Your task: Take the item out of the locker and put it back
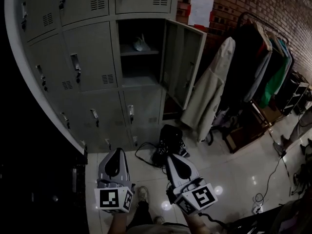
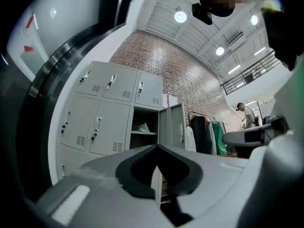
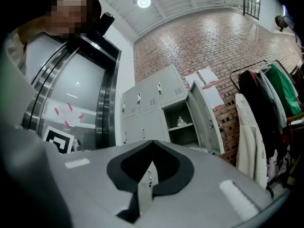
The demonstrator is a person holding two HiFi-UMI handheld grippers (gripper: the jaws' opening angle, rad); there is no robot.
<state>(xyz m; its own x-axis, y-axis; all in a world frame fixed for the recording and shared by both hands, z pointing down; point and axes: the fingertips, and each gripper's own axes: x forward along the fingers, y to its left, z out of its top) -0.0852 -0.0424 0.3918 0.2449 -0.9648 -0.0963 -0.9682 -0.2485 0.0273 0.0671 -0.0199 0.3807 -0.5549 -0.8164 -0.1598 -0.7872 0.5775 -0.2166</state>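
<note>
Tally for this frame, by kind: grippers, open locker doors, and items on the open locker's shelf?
Grippers: 2 (left gripper, right gripper)
Open locker door: 1
Item on its shelf: 1
Total: 4

A changing room: grey lockers point(image 1: 90, 57), hung coats point(image 1: 209, 89), brick wall point(image 1: 287, 9).

Left gripper point(image 2: 157, 146), jaws together, faces the open locker point(image 2: 145, 139).

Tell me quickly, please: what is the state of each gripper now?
Left gripper: closed, holding nothing.
Right gripper: closed, holding nothing.
</note>
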